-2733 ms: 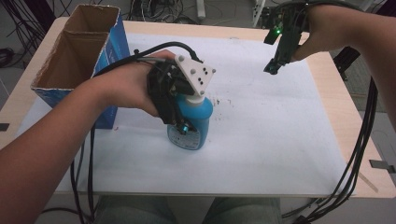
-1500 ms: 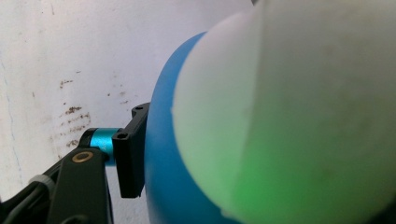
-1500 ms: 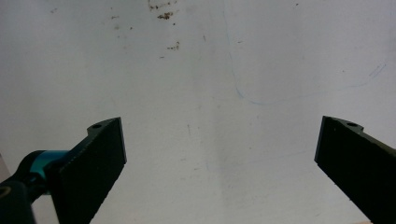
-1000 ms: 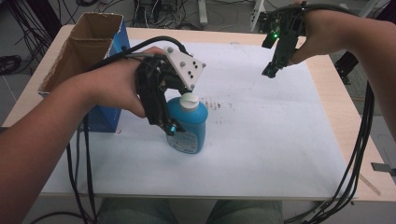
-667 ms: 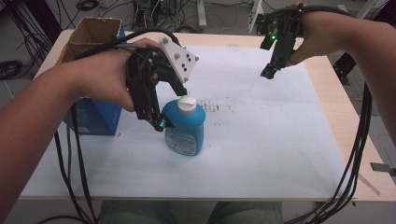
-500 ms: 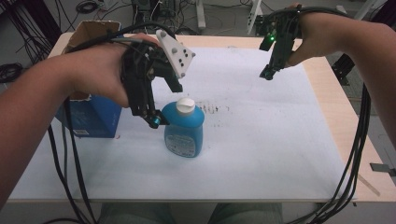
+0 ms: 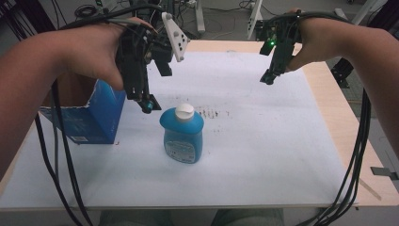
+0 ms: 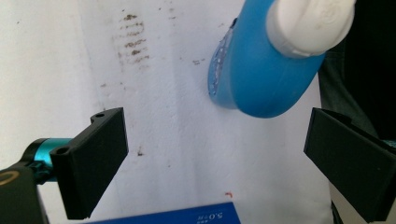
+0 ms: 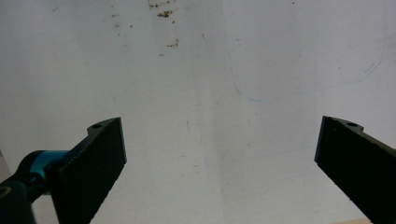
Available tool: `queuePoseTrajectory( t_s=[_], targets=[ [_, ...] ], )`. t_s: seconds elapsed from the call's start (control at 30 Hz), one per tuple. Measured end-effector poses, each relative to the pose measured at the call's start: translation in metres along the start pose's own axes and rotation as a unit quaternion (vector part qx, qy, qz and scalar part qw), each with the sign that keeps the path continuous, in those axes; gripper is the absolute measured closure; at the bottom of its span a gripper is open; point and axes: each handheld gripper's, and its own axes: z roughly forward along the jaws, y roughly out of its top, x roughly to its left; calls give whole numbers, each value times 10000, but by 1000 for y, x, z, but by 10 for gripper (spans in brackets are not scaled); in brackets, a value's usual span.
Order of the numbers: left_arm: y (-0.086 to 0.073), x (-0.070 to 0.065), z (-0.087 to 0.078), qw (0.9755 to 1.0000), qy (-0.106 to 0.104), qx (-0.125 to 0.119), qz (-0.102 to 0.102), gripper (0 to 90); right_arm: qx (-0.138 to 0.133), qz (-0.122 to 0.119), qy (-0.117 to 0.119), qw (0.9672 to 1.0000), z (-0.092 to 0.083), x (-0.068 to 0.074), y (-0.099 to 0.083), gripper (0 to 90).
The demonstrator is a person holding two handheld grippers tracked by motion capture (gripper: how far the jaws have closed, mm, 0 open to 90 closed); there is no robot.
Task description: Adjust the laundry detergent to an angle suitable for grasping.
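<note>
Now left tongs (image 7: 143, 101) off blue bottle (image 7: 182, 136) (upright), opened, lifted.

The left gripper (image 7: 146, 101) has let go of the blue bottle (image 7: 182, 134) and lifted up and away toward the cardboard box (image 7: 89, 117); its jaws have just been opening, nothing between them, and the bottle stands free on the surface.

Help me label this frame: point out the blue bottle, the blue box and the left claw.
blue bottle (image 7: 182, 141): high view, on the label on its front.
blue box (image 7: 96, 117): high view, on its blue side wall.
left claw (image 7: 145, 100): high view, between its fingertips, above the table.
</note>
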Motion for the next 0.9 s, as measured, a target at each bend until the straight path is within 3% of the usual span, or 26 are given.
queuePoseTrajectory(
  t_s=[0.2,0.4,0.9],
  targets=[
    [1,10,0,9993,124,324,-137,33,10,-11,6,10000,0,0,0,11],
    [0,20,-2,9982,91,523,-284,16,37,9,3,10000,0,0,0,11],
    [-7,23,-2,9960,14,712,-547,17,20,-23,4,10000,3,2,2,11]
  ],
)
